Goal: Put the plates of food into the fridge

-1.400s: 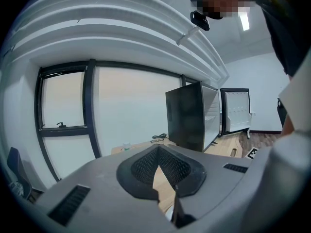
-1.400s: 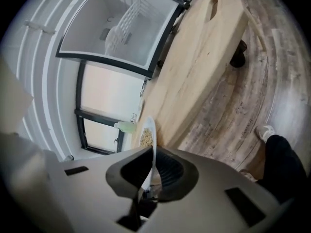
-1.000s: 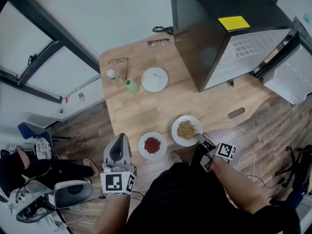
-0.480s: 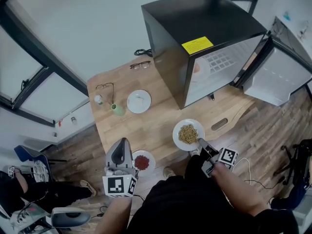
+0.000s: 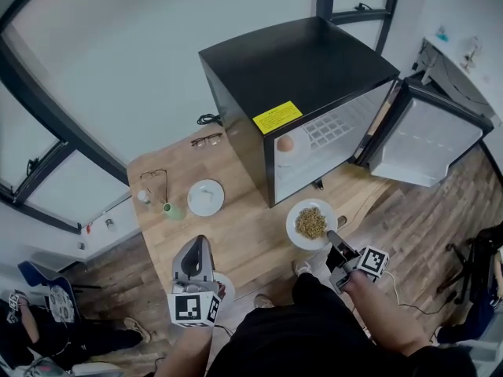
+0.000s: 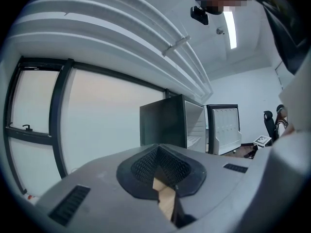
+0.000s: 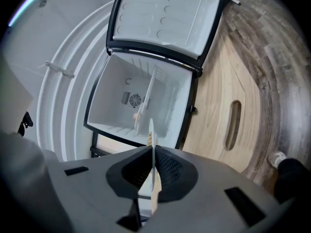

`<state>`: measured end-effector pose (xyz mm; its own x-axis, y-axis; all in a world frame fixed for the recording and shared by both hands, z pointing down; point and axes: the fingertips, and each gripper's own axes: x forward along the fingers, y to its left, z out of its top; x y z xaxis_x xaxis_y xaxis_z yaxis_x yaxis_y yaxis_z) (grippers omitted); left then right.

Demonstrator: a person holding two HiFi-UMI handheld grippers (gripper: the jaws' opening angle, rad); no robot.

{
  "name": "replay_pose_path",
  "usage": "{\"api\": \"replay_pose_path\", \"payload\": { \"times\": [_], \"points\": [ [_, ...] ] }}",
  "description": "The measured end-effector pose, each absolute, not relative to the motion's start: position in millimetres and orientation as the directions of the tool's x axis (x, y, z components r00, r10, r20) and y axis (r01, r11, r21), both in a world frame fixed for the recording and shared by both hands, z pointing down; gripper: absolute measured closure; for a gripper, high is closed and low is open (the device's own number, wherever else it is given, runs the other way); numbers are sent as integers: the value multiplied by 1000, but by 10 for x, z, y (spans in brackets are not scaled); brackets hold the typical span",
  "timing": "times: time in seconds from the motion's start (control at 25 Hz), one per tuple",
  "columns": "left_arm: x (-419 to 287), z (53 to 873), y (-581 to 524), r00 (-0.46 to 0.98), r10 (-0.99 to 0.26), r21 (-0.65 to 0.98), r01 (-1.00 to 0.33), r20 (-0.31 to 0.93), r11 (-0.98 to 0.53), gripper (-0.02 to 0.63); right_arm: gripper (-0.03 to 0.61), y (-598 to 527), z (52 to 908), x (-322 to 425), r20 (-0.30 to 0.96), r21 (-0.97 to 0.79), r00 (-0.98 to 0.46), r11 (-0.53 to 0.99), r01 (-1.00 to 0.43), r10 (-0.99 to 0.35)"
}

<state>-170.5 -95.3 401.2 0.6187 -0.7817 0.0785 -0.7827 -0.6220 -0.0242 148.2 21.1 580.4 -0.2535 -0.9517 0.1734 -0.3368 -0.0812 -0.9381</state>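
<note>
The right gripper point(image 5: 331, 239) is clenched on the rim of a white plate of food point(image 5: 311, 223), above the tabletop's point(image 5: 244, 226) near edge, before the open fridge point(image 5: 299, 69). The left gripper point(image 5: 193, 251) is closed and empty.

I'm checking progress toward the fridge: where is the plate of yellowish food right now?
In the head view, lower right: the plate of yellowish food is clamped by the right gripper, just before the open fridge.

The right claw point(image 5: 331, 239) pinches the rim of the plate point(image 5: 295, 213), tilted slightly downward; the left claw point(image 5: 196, 243) points level, jaws together, holding nothing.
</note>
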Motion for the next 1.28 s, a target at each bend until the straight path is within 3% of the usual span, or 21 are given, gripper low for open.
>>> {"api": "replay_pose_path", "payload": {
  "times": [0.84, 1.08, 1.28],
  "points": [
    [-840, 3732, -1424, 602, -798, -61, -796, 33, -602, 611, 545, -643, 5032, 2830, 50, -938, -141, 2, -345, -989],
    [-621, 3677, -1582, 585, -811, -63, -809, 21, -585, 611, 545, -985, 4879, 3093, 53, -942, -117, -10, -336, -992],
    [-530, 3754, -1657, 567, -823, -73, -820, 33, -567, 611, 545, -1269, 4825, 3258, 82, -912, -98, -35, -408, -992]
  ]
}}
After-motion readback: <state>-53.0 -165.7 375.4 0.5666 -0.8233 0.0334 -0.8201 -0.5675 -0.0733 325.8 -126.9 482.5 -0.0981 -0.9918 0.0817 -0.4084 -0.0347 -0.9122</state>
